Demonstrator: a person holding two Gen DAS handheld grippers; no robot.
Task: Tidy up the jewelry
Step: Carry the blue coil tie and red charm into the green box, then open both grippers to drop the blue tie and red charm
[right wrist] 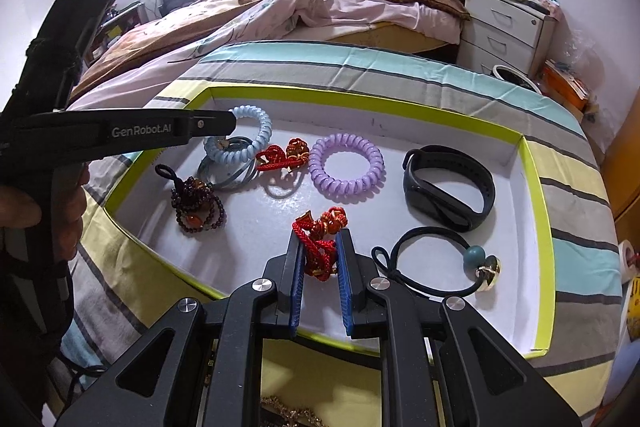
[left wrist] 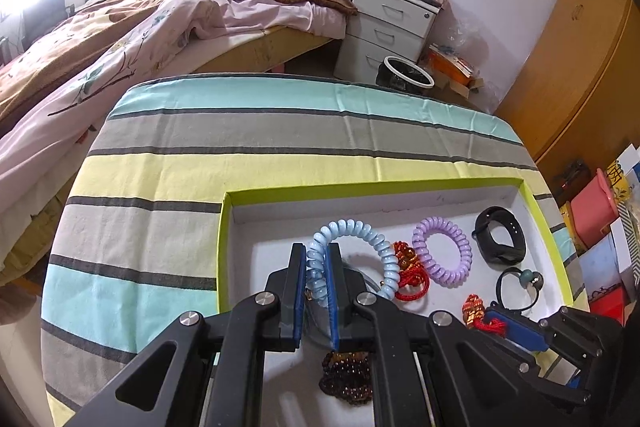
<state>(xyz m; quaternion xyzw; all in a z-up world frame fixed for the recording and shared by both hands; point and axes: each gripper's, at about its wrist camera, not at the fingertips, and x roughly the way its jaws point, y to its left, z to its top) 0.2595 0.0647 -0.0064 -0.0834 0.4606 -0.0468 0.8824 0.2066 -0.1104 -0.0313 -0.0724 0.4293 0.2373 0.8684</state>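
In the left wrist view, the left gripper [left wrist: 316, 259] hides part of the blue coil band [left wrist: 352, 247] between its pads, and its body covers the near half of the dark bead bracelet [left wrist: 346, 379]. In the right wrist view, a gold chain [right wrist: 288, 413] near the tray [right wrist: 536, 187] is cut by the bottom edge. The blue coil band's [right wrist: 248, 143] far side is masked by the left gripper [right wrist: 230, 119].

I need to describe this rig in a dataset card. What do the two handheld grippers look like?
Both look identical: the left gripper and right gripper have matte black angular linkage arms with triangular cut-outs and round silver pivot bolts. Their fingers are black, lined with ribbed blue pads. In the right wrist view the left gripper's body carries white "GenRobot.AI" lettering, with a black strap looping above it.
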